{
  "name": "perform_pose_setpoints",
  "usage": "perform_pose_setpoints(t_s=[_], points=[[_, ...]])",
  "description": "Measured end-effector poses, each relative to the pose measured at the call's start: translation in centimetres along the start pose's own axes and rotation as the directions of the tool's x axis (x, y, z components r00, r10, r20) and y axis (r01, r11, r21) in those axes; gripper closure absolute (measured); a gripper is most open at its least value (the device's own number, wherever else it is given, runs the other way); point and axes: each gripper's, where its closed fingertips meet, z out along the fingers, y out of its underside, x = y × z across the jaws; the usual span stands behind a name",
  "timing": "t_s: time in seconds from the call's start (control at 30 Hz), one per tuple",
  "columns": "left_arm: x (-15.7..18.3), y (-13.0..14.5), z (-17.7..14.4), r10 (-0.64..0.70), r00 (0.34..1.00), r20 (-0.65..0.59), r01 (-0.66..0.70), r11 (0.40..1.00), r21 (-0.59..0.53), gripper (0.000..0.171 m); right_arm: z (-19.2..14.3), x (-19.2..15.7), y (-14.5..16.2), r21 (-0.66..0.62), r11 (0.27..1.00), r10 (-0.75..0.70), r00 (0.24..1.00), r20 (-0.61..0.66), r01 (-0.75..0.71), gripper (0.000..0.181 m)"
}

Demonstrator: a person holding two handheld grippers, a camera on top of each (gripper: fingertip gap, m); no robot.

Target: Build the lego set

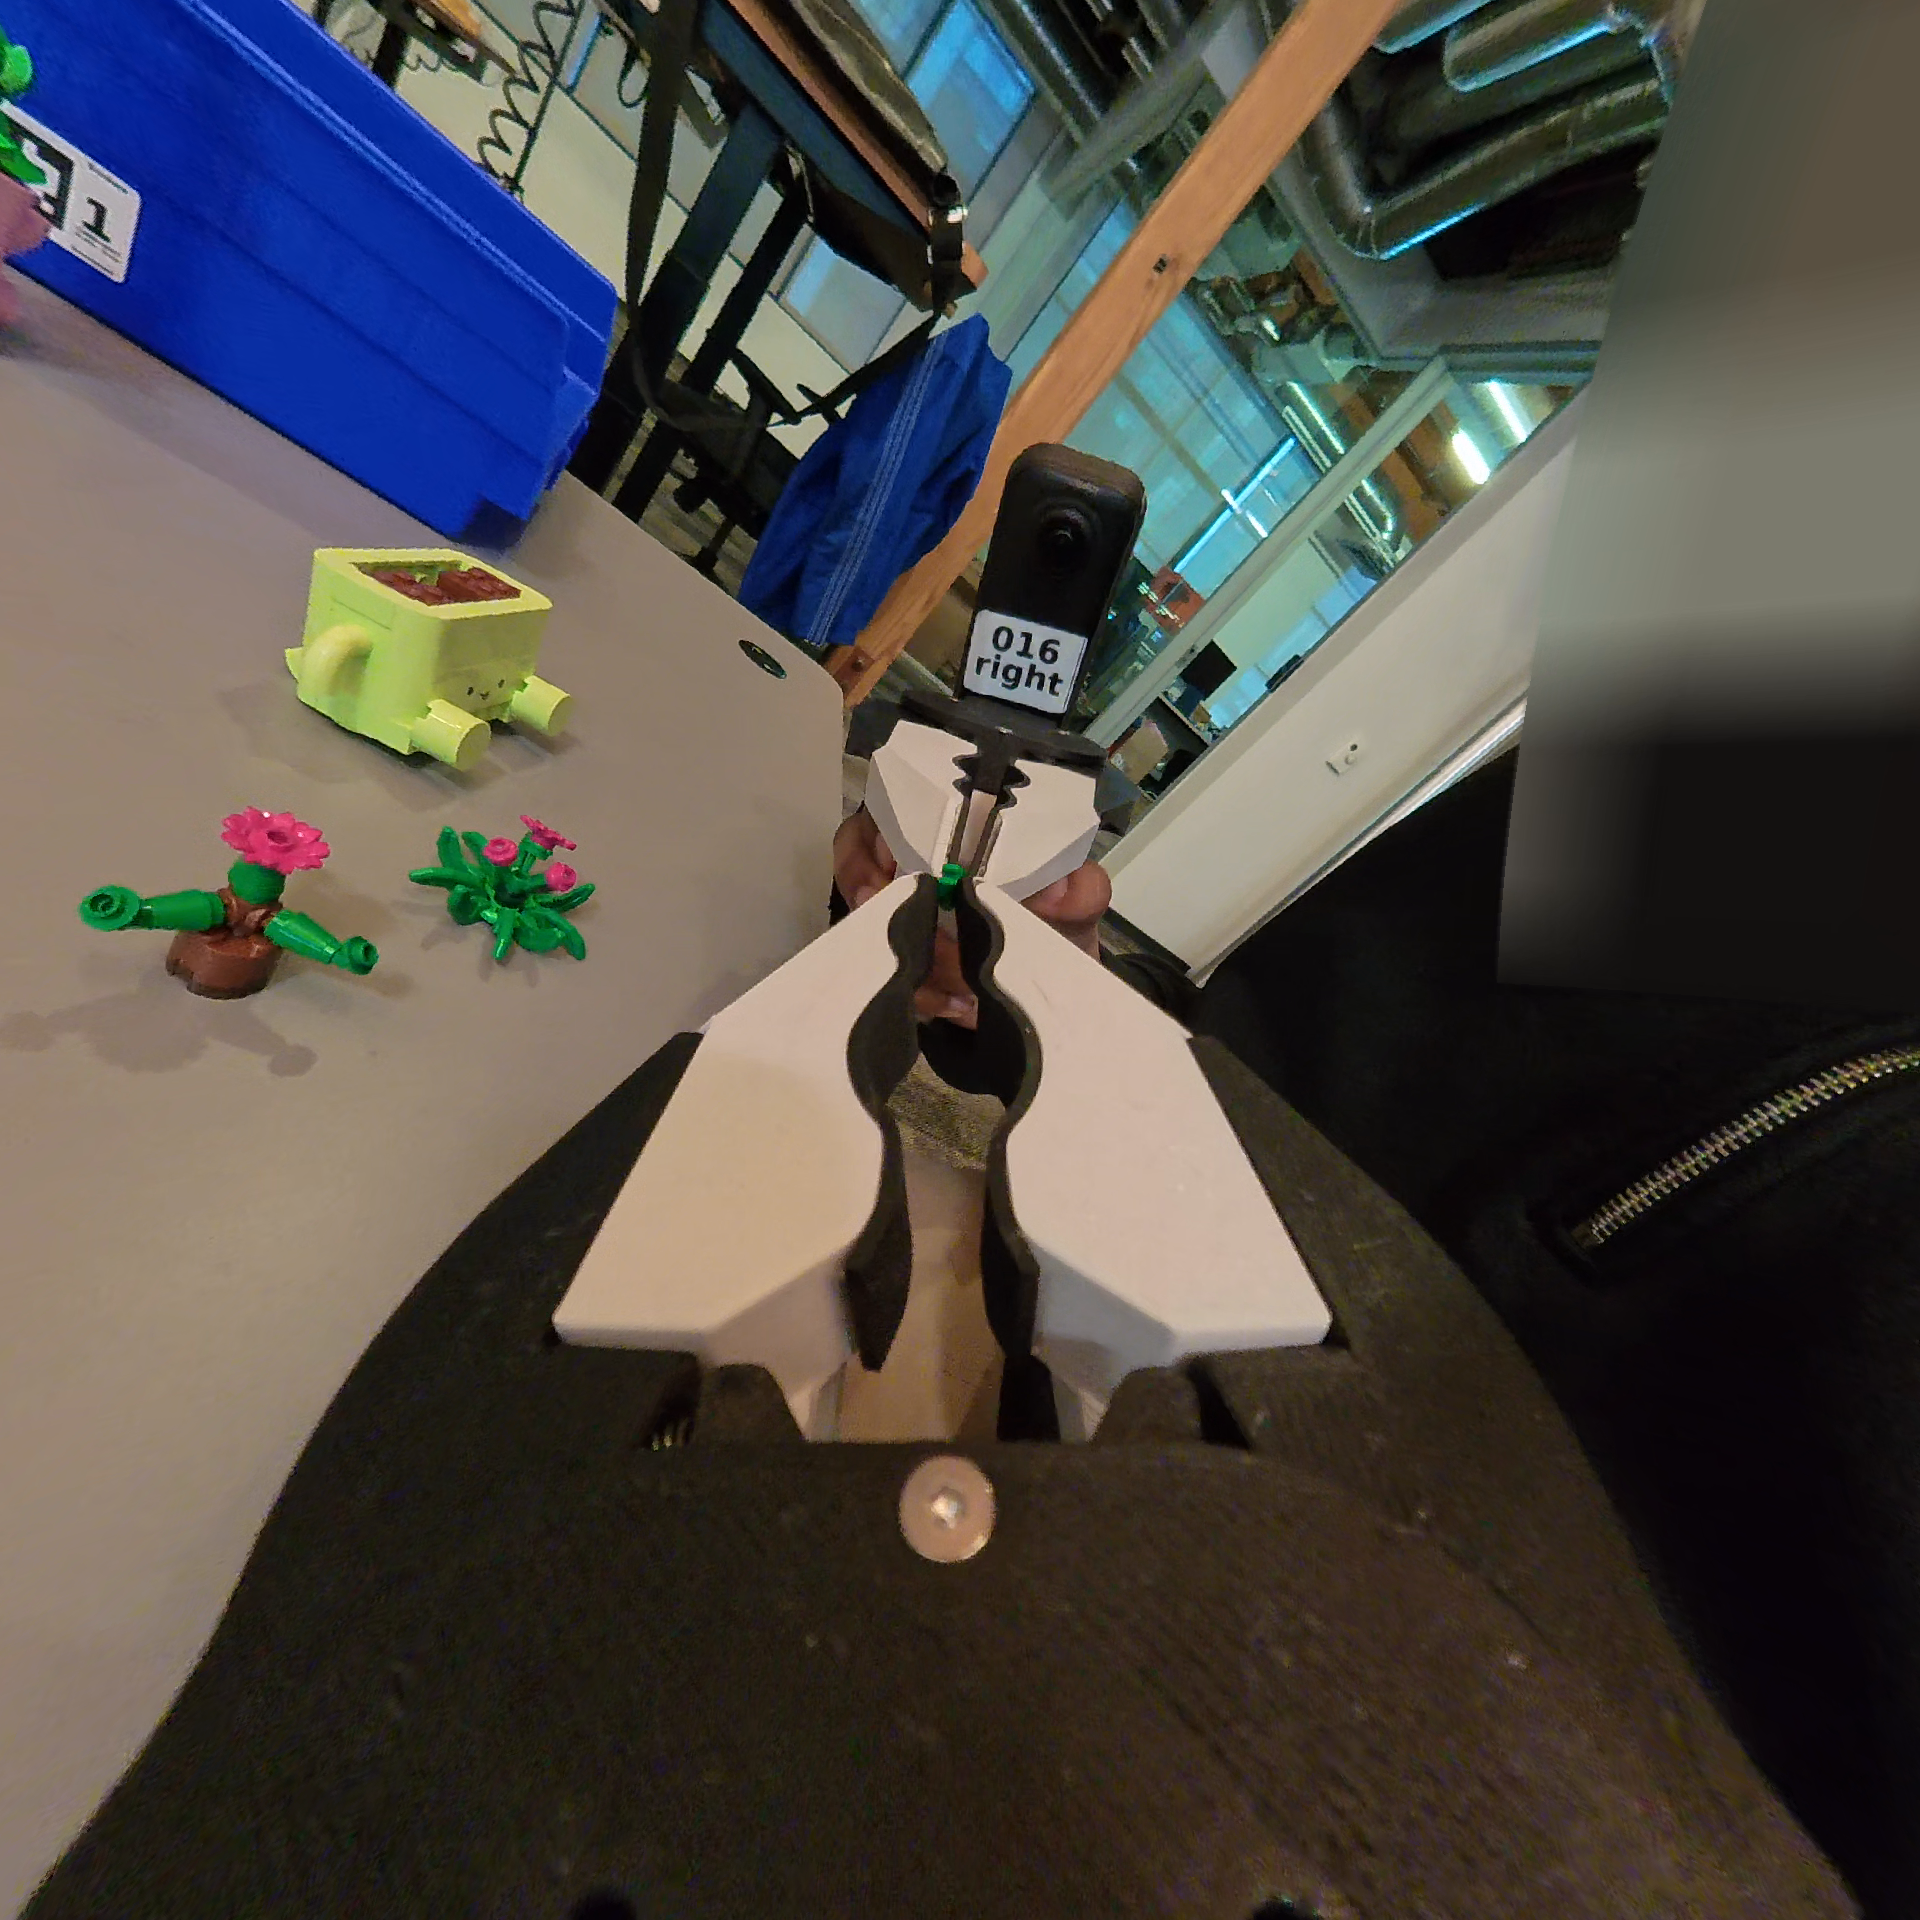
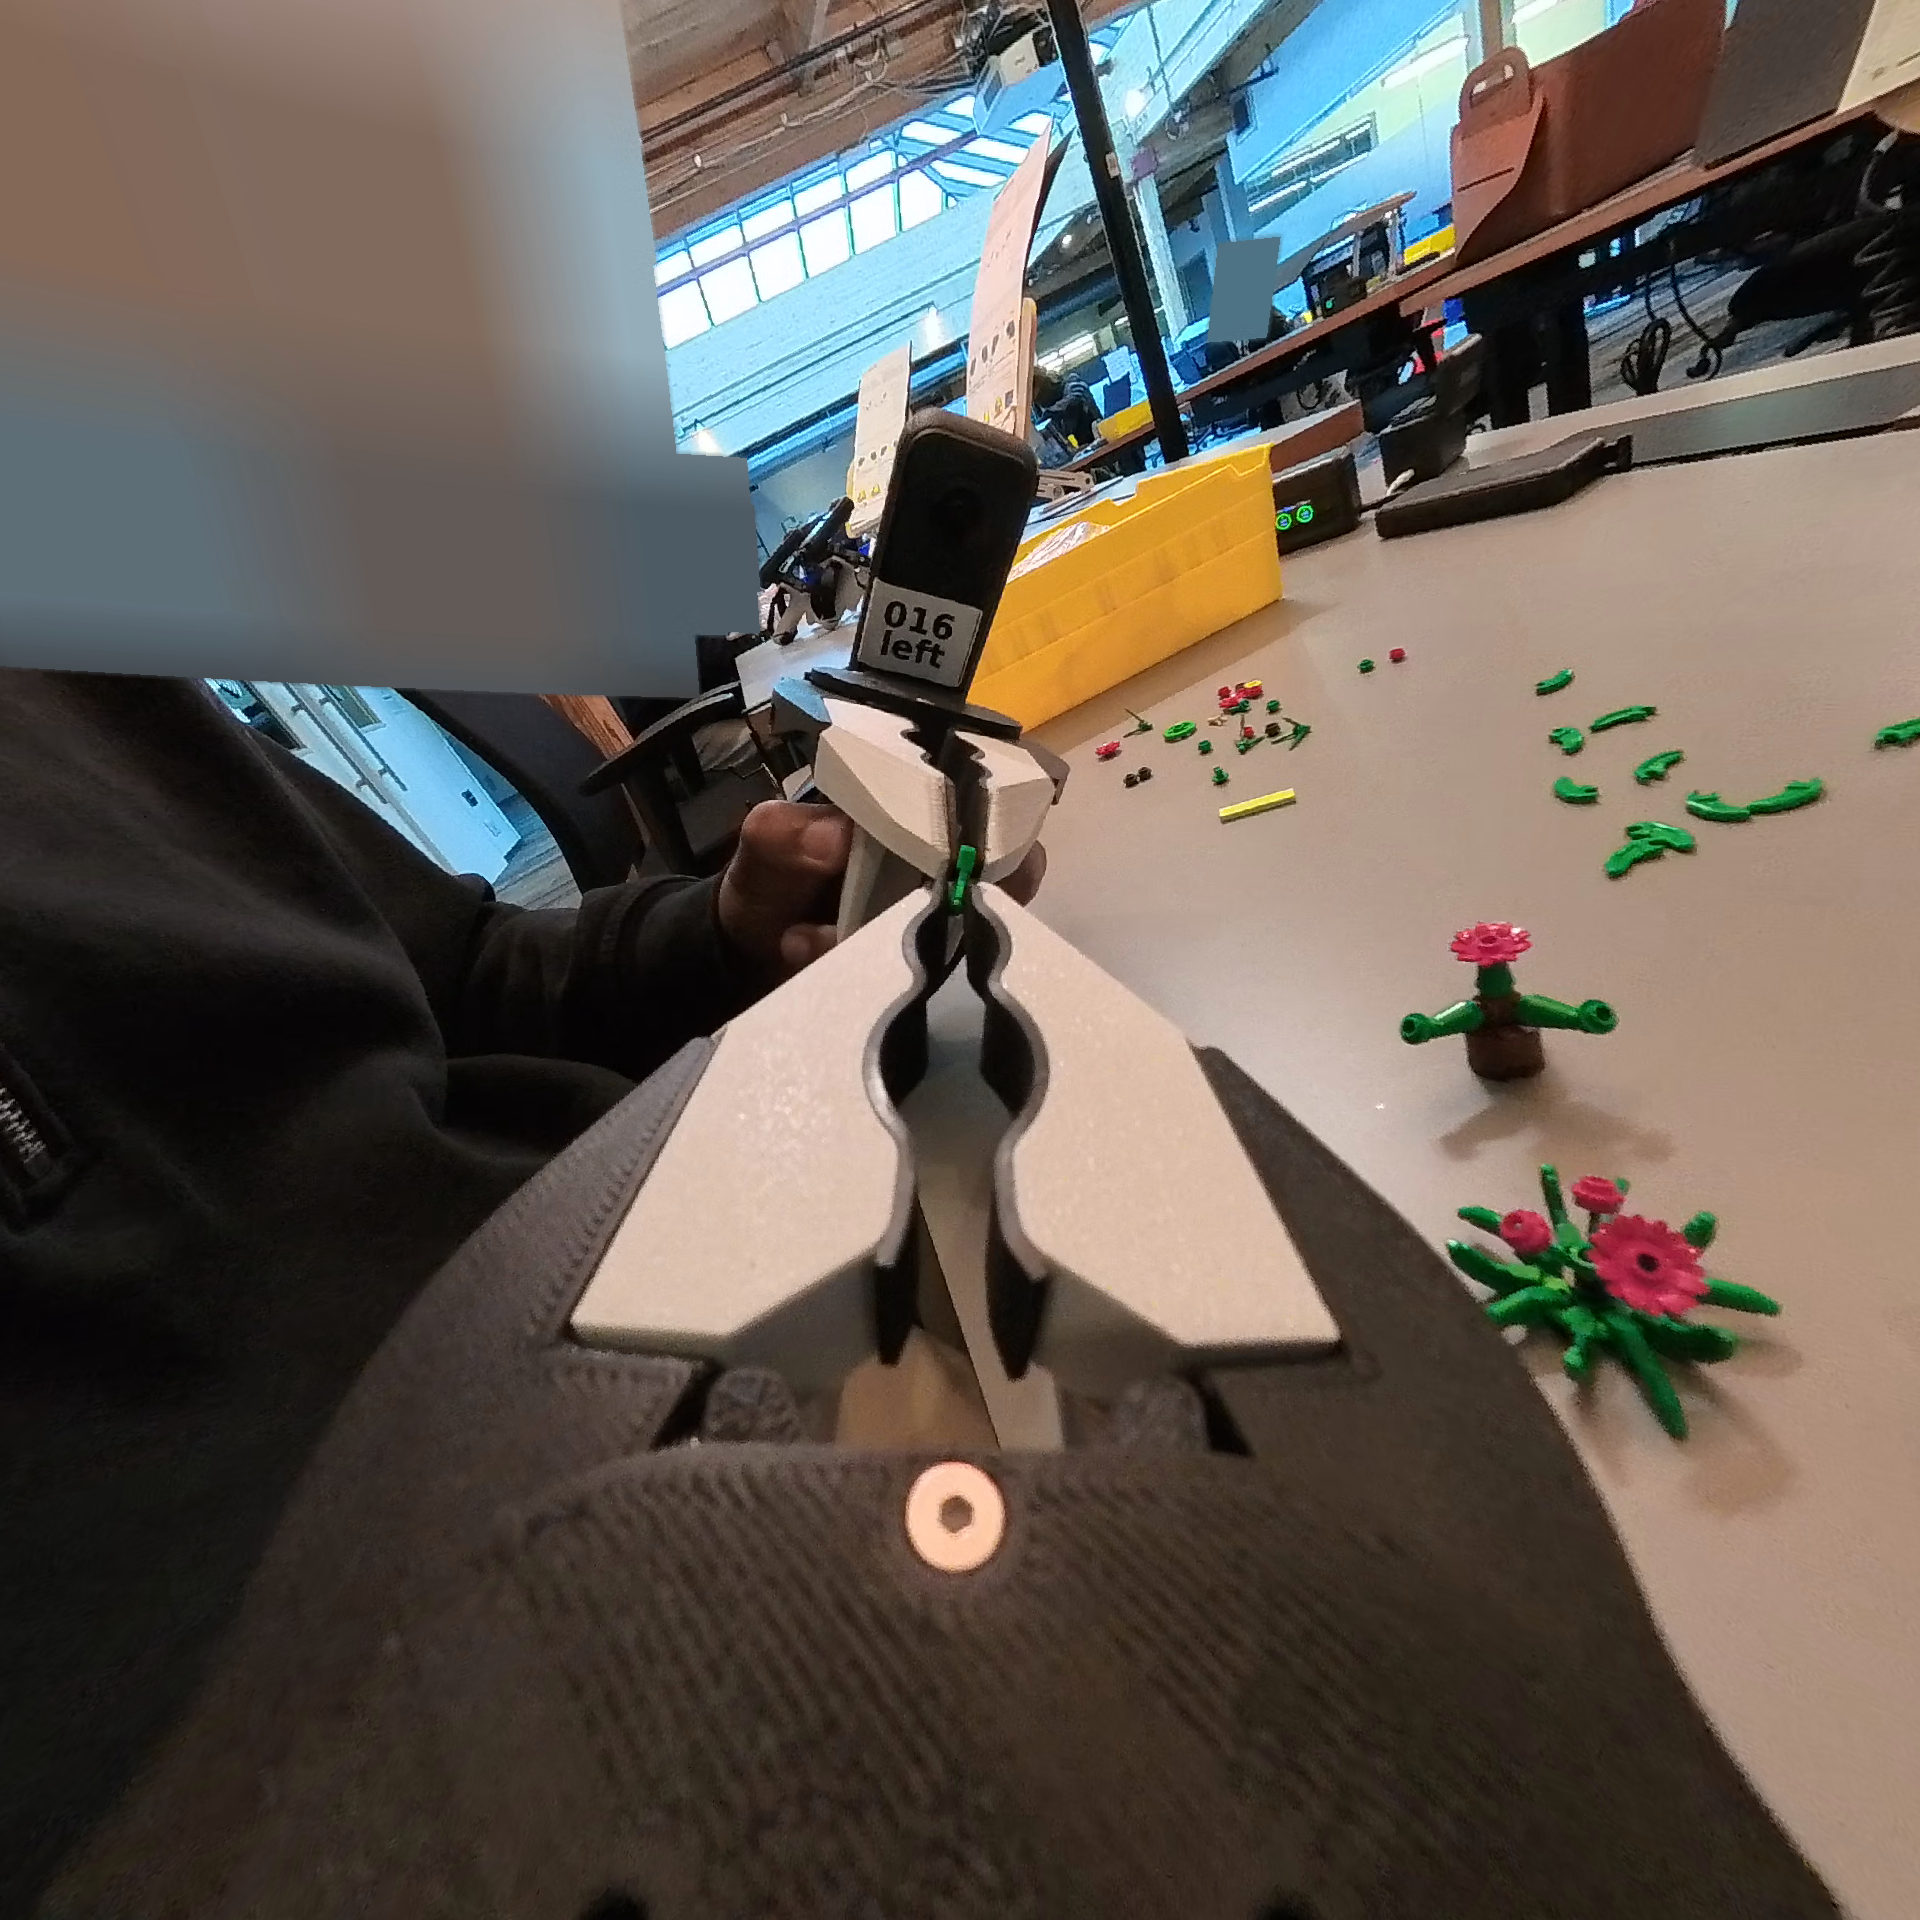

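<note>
Three sub-builds are already sitting finished-looking on the grey surface (image 1: 436, 1195): the lime-green pot (image 1: 426, 644) with brown plates inside it, the brown stump with a pink flower and green arms (image 1: 234, 914) just in front of the pot, and the leafy cluster with pink blossoms (image 1: 509, 894) right beside that stump. So a good part of the lego set is looking done.

Right now both tools are meeting tip to tip off the edge of the surface, well apart from the pot. The left hand-held gripper (image 1: 943, 896) is pinching narrow on a tiny green stem piece (image 1: 948, 883), and the right hand-held gripper (image 2: 954, 902) is pressing closed on that same green piece (image 2: 962, 873) from the opposite side. I'm reading this as a small stem being joined or handed across, though the exact mating is too small to tell.

Plenty is waiting, by my judgement: loose green leaves (image 2: 1662, 800) and a scatter of small red and green bits (image 2: 1226, 727), plus a yellow bar (image 2: 1257, 805), are lying far beyond the stump, near the yellow bin (image 2: 1132, 592). Nothing is planted in the pot yet.
</note>
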Motion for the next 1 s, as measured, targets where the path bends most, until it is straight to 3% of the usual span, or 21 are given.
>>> perform_pose_setpoints(t_s=[0.2,0.63,0.7,0.83,1.0], points=[[0.0,-0.6,-0.2,0.027,0.999,0.019,-0.028,0.999,0.041,0.171,0.0,0.0,-0.6,0.059,0.998,0.023,1.0,0.006,-0.023,0.172],[0.3,-0.1,0.3,0.054,0.998,0.018,-0.054,0.998,0.006,0.171,0.0,-0.3,-0.2,0.013,1.0,0.017,1.0,-0.004,-0.016,0.181],[-0.1,-0.2,-0.1,0.066,0.996,0.053,-0.066,0.998,-0.013,0.157,-0.1,0.0,-0.2,0.007,1.0,0.018,1.0,-0.022,-0.018,0.181],[-2.4,0.7,-1.9,0.186,0.958,0.217,-0.154,0.976,-0.154,0.133,-0.1,0.8,0.6,-0.04,0.999,0.028,0.997,-0.066,-0.03,0.181],[-5.1,4.2,-3.2,0.306,0.898,0.317,-0.164,0.901,-0.403,0.11,0.6,2.1,5.0,-0.327,0.945,-0.087,0.981,-0.171,0.027,0.181]])
